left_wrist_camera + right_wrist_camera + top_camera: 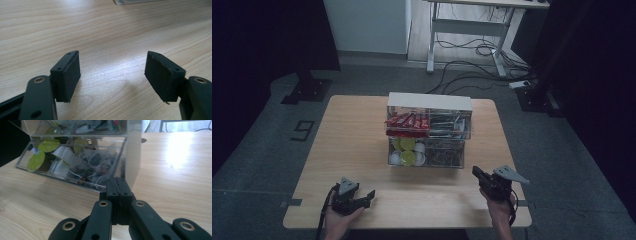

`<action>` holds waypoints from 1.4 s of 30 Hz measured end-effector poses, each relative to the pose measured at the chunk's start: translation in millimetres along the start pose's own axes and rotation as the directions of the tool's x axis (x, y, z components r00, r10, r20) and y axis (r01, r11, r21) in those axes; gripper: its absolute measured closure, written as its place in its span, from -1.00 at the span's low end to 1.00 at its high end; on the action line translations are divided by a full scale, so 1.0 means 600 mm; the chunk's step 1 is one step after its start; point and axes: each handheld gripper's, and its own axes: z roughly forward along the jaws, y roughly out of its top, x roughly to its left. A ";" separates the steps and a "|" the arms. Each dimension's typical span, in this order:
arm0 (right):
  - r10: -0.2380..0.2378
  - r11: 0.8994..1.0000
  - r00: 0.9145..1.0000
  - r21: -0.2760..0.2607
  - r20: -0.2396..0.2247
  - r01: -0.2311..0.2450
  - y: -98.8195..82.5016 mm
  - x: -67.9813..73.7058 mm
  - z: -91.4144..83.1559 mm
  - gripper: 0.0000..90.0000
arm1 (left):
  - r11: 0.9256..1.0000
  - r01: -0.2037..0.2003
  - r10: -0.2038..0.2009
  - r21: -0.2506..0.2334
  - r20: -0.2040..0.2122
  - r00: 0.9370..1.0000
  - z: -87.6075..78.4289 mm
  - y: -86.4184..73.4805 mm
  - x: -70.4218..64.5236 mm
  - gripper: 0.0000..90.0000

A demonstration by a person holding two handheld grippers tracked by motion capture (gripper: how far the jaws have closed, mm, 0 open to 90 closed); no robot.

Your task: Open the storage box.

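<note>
One clear plastic two-tier organiser box (429,131) stands at the frame's centre on the light wooden table (352,150), its long axis left-right, its open bins facing the bottom edge. Left gripper (371,194), lower left, gapes empty; right gripper (475,172), lower right, is closed on nothing.

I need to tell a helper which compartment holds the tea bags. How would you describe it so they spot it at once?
On the wooden table stands a clear two-tier organizer. Look at its lower tier, right half: the tea bag compartment, nearest the shut right gripper. Its neighbour on the left holds round green-and-white lidded pods, while this one holds translucent sachets with strings.
</note>
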 end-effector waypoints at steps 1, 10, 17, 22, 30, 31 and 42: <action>-0.003 1.000 1.000 -0.001 -0.004 0.003 0.001 0.003 0.002 0.99 | 1.000 0.000 0.000 -0.004 -0.002 1.000 -0.001 0.000 0.000 -0.35; -0.029 0.999 0.998 -0.018 -0.058 0.028 0.019 0.030 0.014 0.99 | 1.000 0.015 -0.015 -0.018 -0.019 1.000 -0.004 -0.001 0.009 -0.35; -0.051 0.999 0.995 0.000 -0.085 0.051 0.018 0.047 0.027 0.99 | 1.000 0.012 -0.012 -0.015 -0.015 1.000 -0.002 -0.002 0.005 -0.35; -0.058 0.998 0.993 0.007 -0.108 0.059 0.021 0.058 0.037 0.99 | 1.000 0.019 -0.019 -0.017 -0.017 1.000 -0.003 -0.002 0.007 -0.35; -0.089 0.995 0.986 0.020 -0.142 0.093 0.026 0.083 0.061 0.99 | 1.000 0.023 -0.023 -0.020 -0.010 1.000 -0.004 -0.003 0.007 -0.35; -0.092 0.995 0.985 0.021 -0.147 0.096 0.027 0.086 0.064 0.99 | 1.000 0.023 -0.024 -0.021 -0.010 1.000 -0.004 -0.003 0.007 -0.35; -0.096 0.995 0.980 0.018 -0.172 0.101 0.044 0.103 0.094 0.99 | 0.999 0.028 -0.028 -0.021 -0.005 1.000 -0.006 -0.003 0.007 -0.35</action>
